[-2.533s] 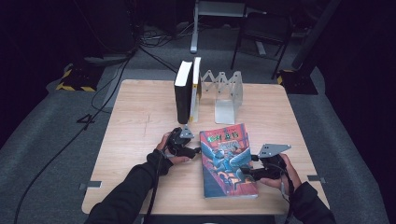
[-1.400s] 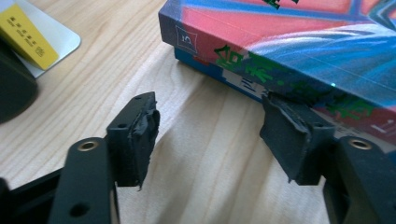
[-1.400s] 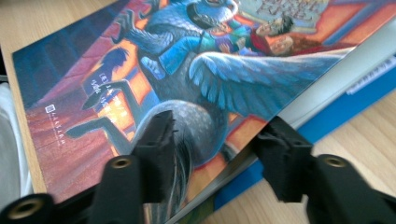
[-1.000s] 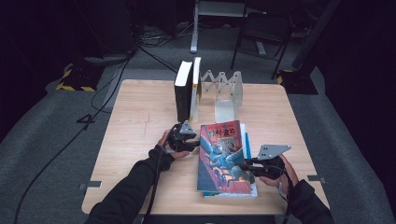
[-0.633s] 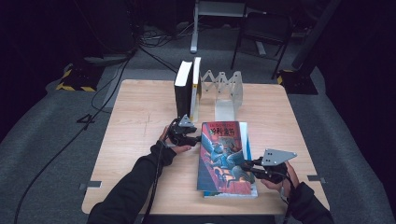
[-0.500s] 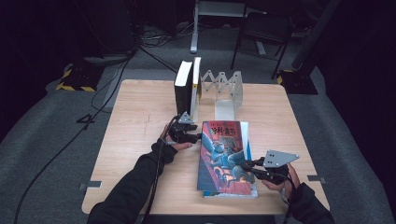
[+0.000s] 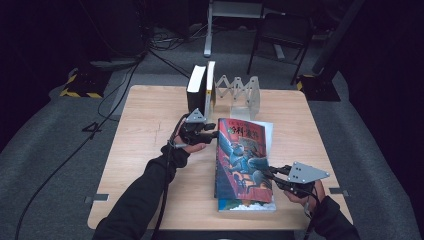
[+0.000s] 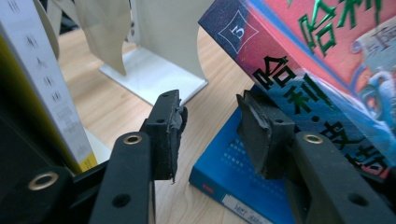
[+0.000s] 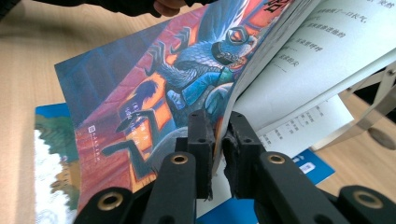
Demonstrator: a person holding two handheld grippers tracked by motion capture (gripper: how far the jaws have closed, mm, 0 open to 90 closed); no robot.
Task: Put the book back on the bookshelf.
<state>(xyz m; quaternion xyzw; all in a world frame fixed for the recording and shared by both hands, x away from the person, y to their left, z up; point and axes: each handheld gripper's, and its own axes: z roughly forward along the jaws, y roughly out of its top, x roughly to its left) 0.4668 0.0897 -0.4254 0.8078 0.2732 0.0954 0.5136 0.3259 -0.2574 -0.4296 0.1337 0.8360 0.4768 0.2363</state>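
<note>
Pinching the lifted front cover (image 9: 154,93) of the colourful paperback book (image 7: 243,165), the right gripper (image 9: 218,135) sits at its near-right edge; the left gripper (image 8: 208,121), jaws apart and just closing on nothing, hovers at its far-left corner.

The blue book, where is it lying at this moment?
In the high view, the blue book lies flat on the table near its front edge, under the colourful book, between the two grippers.

We see a light wooden square table (image 7: 150,125) on grey carpet floor (image 7: 50,165). Behind the table stand a dark metal chair (image 7: 280,35) and black cables (image 7: 150,47), in dim light.
</note>
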